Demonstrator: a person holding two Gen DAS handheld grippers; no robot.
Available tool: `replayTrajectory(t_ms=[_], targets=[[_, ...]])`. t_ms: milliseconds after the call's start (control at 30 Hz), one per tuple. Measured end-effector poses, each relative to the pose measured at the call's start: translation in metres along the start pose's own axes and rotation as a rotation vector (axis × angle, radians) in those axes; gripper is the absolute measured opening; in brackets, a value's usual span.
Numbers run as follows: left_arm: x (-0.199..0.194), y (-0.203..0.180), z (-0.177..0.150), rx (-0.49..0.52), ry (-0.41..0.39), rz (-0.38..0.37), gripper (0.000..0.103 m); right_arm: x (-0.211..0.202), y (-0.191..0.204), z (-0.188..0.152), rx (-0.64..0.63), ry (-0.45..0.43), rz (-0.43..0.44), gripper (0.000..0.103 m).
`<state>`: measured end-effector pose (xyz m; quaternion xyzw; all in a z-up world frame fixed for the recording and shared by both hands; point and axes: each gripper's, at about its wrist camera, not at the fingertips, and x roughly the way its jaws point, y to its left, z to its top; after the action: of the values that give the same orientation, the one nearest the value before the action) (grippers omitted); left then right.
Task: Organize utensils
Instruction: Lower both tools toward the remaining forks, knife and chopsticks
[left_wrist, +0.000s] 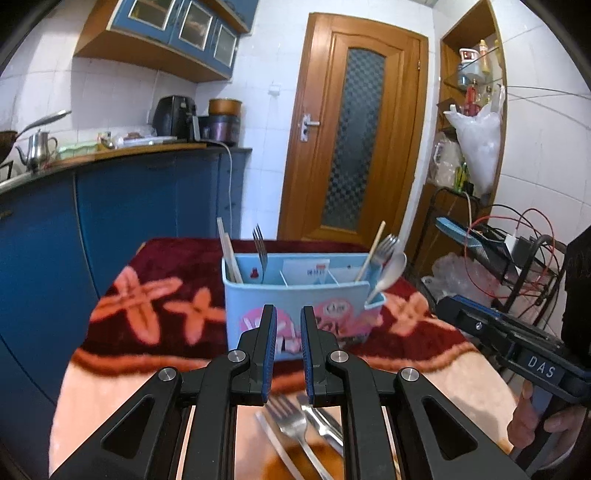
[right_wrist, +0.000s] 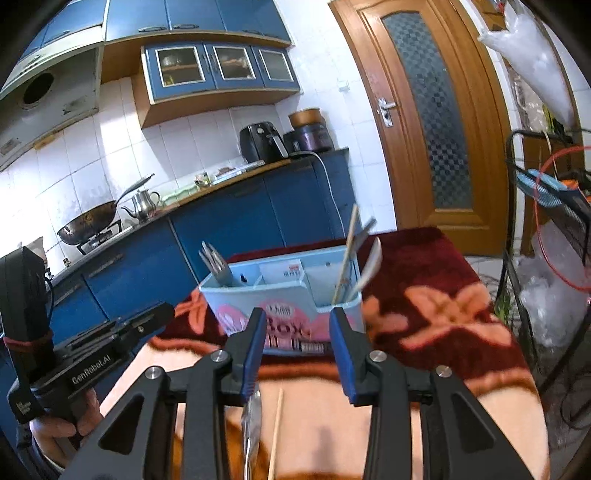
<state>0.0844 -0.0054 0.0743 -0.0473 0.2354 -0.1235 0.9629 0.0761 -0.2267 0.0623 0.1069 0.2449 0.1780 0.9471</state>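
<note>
A light blue utensil box (left_wrist: 295, 306) with pink stickers stands on the blanket-covered table; it also shows in the right wrist view (right_wrist: 284, 295). It holds chopsticks (left_wrist: 231, 254), a fork (left_wrist: 259, 251), another fork (left_wrist: 388, 245), a chopstick (left_wrist: 370, 251) and a spoon (left_wrist: 391, 273). My left gripper (left_wrist: 289, 314) is open and empty, just in front of the box. Below it lie a fork (left_wrist: 291, 424) and other cutlery (left_wrist: 325, 424). My right gripper (right_wrist: 297, 317) is open and empty. Under it lie a spoon (right_wrist: 253, 424) and a chopstick (right_wrist: 276, 432).
The table carries a dark red and peach flowered blanket (left_wrist: 155, 306). Blue kitchen cabinets (left_wrist: 110, 221) run along the left with a kettle (left_wrist: 37, 147) and an air fryer (left_wrist: 173, 116). A wooden door (left_wrist: 354, 129) is behind. A wire rack (left_wrist: 517, 258) with cables stands at the right.
</note>
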Motion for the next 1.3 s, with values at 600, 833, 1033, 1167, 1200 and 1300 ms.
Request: replayTrajectory(t_ms=[600, 833, 1033, 1167, 1200, 1300], targets=[[0.015, 0.008, -0.043, -0.073, 0.236, 0.019, 0.013, -0.003, -0.015, -0.046, 0.033, 0.164, -0.032, 0.046], [0.025, 0.006, -0.055, -0.09, 0.307, 0.011, 0.014, -0.005, -0.024, -0.059, 0.055, 0.195, -0.034, 0.049], [0.037, 0.006, -0.063, -0.101, 0.358, 0.024, 0.014, -0.005, -0.033, -0.066, 0.079, 0.216, -0.039, 0.05], [0.045, 0.006, -0.068, -0.112, 0.391, 0.034, 0.014, -0.004, -0.04, -0.07, 0.093, 0.226, -0.041, 0.05], [0.047, 0.006, -0.069, -0.112, 0.4, 0.038, 0.015, -0.004, -0.041, -0.071, 0.097, 0.228, -0.04, 0.05], [0.048, 0.007, -0.07, -0.112, 0.399, 0.044, 0.026, -0.002, -0.045, -0.073, 0.107, 0.235, -0.039, 0.05]])
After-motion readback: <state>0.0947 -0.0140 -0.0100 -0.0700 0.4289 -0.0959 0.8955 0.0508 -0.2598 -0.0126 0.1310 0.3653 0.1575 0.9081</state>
